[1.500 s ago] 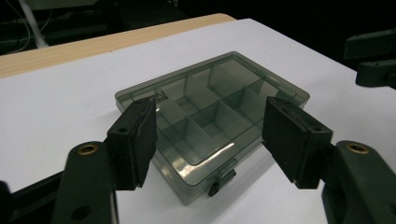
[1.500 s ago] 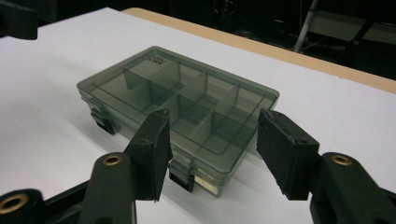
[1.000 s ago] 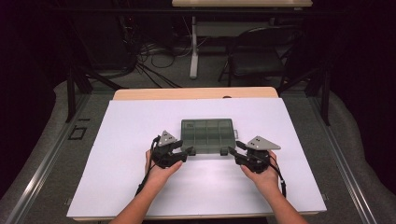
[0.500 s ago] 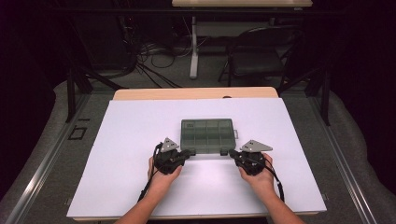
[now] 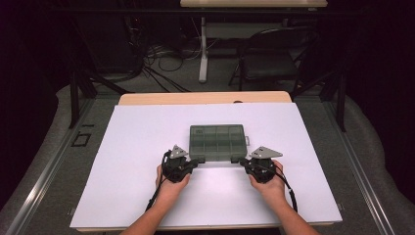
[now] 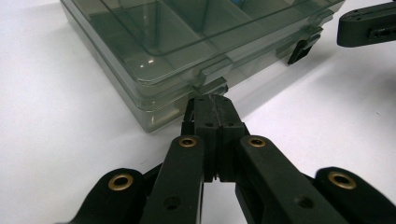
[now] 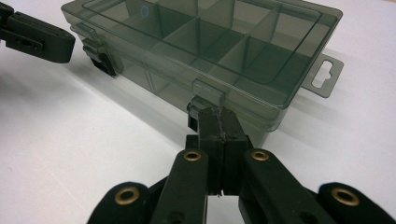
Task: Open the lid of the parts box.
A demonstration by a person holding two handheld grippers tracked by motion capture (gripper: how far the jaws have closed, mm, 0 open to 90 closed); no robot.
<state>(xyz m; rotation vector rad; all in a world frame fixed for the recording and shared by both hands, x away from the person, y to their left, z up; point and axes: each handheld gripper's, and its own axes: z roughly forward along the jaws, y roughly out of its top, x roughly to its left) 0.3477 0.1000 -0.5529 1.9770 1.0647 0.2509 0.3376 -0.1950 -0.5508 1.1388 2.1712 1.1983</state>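
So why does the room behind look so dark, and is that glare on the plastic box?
High view: light falls on the white table while the room behind stays dim. Left gripper view: pale glare streaks the box lid, and the near jaws are soft. Right gripper view: the box casts a soft shadow toward the camera.

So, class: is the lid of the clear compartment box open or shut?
Shut. The lid lies flat on the compartment box, seam closed along the front, and both latches sit over the front edge.
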